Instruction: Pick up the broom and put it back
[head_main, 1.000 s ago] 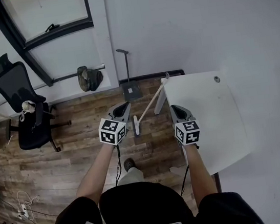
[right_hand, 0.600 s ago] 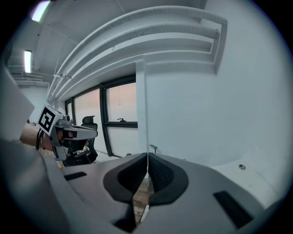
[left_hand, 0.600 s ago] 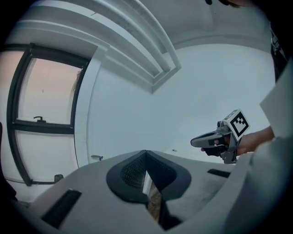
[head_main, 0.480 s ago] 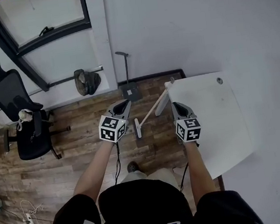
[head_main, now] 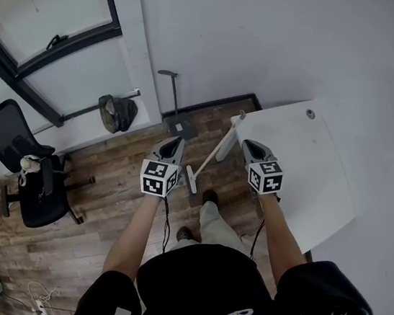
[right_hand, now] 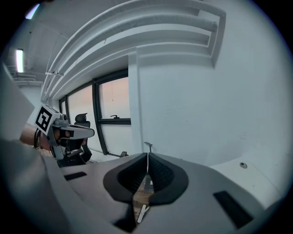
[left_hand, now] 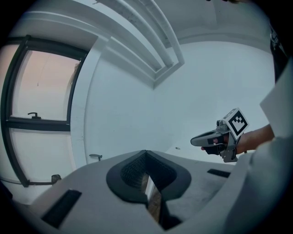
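Wood-plank floor (head_main: 108, 195) runs up to a white wall (head_main: 274, 33), with a black-framed window (head_main: 56, 34) at the upper left and a black office chair (head_main: 20, 163) below it. White table (head_main: 293, 169) stands at the right, close to the wall. Broom (head_main: 214, 151) leans on the table's near-left corner: the top of its pale handle rests at the table edge and the shaft slants down to the left, with the white head on the floor between the two grippers. It is not held. Dark dustpan (head_main: 180, 126) with an upright handle sits against the wall just beyond the broom head. A dark bundle (head_main: 116, 112) lies at the foot of the window. Left gripper (head_main: 169, 148) hangs over the floor just left of the broom head, apart from it. In its own view the pad tips meet and grip nothing. Right gripper (head_main: 248, 146) hovers over the table's left edge, just right of the handle and not touching it. Its jaws are pressed together and empty, with only a thin seam between the pads. Both point towards the wall, tilted slightly down. One of the person's feet (head_main: 208, 198) is on the floor below the broom head.
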### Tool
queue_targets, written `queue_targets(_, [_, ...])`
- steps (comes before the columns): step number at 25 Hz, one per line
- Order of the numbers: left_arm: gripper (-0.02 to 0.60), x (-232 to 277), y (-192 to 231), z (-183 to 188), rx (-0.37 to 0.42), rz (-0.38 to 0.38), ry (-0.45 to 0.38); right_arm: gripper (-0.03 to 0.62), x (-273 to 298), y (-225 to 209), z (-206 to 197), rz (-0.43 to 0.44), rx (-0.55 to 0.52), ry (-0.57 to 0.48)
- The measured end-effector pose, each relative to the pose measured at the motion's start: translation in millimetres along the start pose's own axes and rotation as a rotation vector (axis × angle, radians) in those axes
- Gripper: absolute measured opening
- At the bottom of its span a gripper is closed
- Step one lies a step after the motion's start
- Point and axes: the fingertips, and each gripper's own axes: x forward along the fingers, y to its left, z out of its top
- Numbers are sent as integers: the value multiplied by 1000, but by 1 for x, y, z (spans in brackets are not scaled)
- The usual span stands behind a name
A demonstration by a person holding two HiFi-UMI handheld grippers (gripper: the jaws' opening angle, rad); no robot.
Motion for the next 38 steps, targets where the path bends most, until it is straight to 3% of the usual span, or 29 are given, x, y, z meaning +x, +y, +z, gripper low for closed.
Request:
queue_targets(7, [17,40,9,-2,-13,7,30,25,37,-26,-12,26,12,36])
queue_targets(20, [17,123,0,-23,-63,-74,64,26,91,-75,-45,62,50,105])
queue_targets(27, [17,146,1,-39,-75,-74,91,29,113,-94,-63,94,78,132])
queue_targets(28, [17,148,2,-41,-77,-70,97,46,117,-97,-64,98,88,133])
queue_targets(30, [17,152,5,-45,-81,-63,107,187,125,-102,-67,106,113,138])
queue_targets(38, [17,166,18,-62,-104,-25,131,210,165,-122,-87,93,103,201])
